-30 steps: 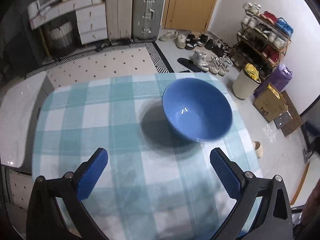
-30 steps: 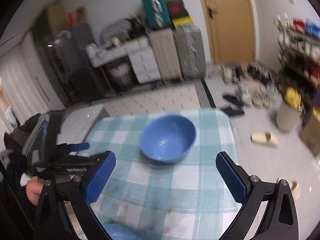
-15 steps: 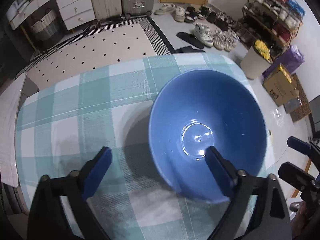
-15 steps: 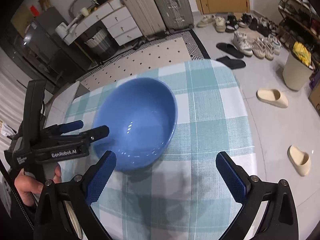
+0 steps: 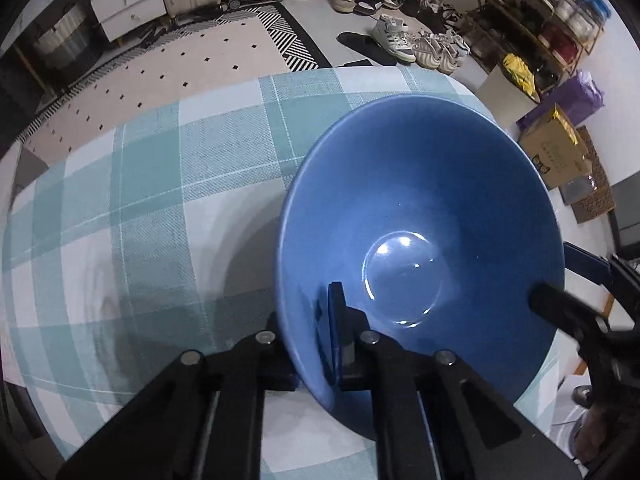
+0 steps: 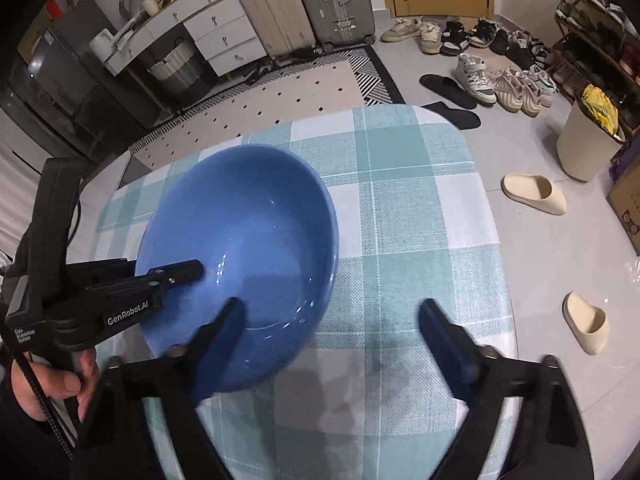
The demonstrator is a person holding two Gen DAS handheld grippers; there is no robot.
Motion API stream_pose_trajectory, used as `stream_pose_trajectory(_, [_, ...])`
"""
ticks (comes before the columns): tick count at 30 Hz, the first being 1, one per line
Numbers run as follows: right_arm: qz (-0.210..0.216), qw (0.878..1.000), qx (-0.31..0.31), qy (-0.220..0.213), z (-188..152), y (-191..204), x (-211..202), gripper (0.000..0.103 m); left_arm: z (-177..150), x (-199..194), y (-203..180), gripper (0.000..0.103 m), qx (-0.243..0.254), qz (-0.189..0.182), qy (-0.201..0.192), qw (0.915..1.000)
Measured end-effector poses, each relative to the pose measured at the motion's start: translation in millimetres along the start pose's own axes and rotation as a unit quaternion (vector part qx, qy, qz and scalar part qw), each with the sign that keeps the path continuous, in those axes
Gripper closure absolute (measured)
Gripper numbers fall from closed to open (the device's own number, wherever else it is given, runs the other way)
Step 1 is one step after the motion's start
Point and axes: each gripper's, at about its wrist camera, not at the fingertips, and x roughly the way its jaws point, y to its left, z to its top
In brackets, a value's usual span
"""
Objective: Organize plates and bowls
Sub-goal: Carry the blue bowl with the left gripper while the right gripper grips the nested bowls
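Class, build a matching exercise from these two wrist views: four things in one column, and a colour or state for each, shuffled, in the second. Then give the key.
Things
1. bowl
2. left gripper
3. right gripper
4. tablecloth

States
A. open, holding nothing
B. teal and white checks
C. plain blue, held by its rim
D. shut on the rim

Pairs: 1-C, 2-D, 3-A, 4-B

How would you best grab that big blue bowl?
By its thin rim, one finger inside the wall and one outside, as the left gripper already pinches the blue bowl on its near side. The wide sloping body is too broad to span.
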Motion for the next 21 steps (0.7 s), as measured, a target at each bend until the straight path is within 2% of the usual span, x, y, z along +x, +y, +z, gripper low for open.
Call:
stream_pose_trajectory(2, [-0.001,1.0,-0.001,0.013,2.3,1.7,7.7,0.035,-2.3,-0.4,0.4,0.095,-0.002,-0.002,0.005,1.0])
stream_pose_trajectory(4, [-0.004,1.0,-0.005,0.022,3.2,4.0,14.1,0.047,-5.5,-0.9,0.4,0.095,0.0,-0.001,0.006,1.0])
stream_pose_trajectory(5, [-0.009,1.0,-0.008,0.028,3.9,5.4,17.6,0.057,-7.0,-1.8,-0.3,0.095,0.003,0.003,0.006,1.0])
stream_pose_trajectory(8, [-0.01,0.999,-0.009,0.034,4.9,6.4,21.8,0.067,-11.1,-3.4,-0.1,0.095,0.005,0.003,0.01,0.9999])
stream_pose_trajectory(9, [-0.011,0.999,-0.011,0.038,5.2,7.3,23.4,0.074,-12.7,-2.5,-0.7,0.095,0.005,0.002,0.011,0.9999])
stream_pose_trajectory(11, [-0.011,0.999,-0.018,0.046,5.5,11.0,27.8,0.078,-15.4,-1.0,-1.5,0.095,0.004,0.002,0.013,0.9999])
stream_pose_trajectory(14, [-0.016,0.998,-0.029,0.056,5.6,18.3,32.6,0.09,-19.9,-1.8,-2.9,0.094,0.001,-0.005,0.013,0.9999])
stream_pose_trajectory(21, [-0.033,0.997,-0.032,0.057,2.6,27.1,25.9,0.092,-30.0,-8.7,0.1,0.094,-0.017,-0.018,0.023,0.9994])
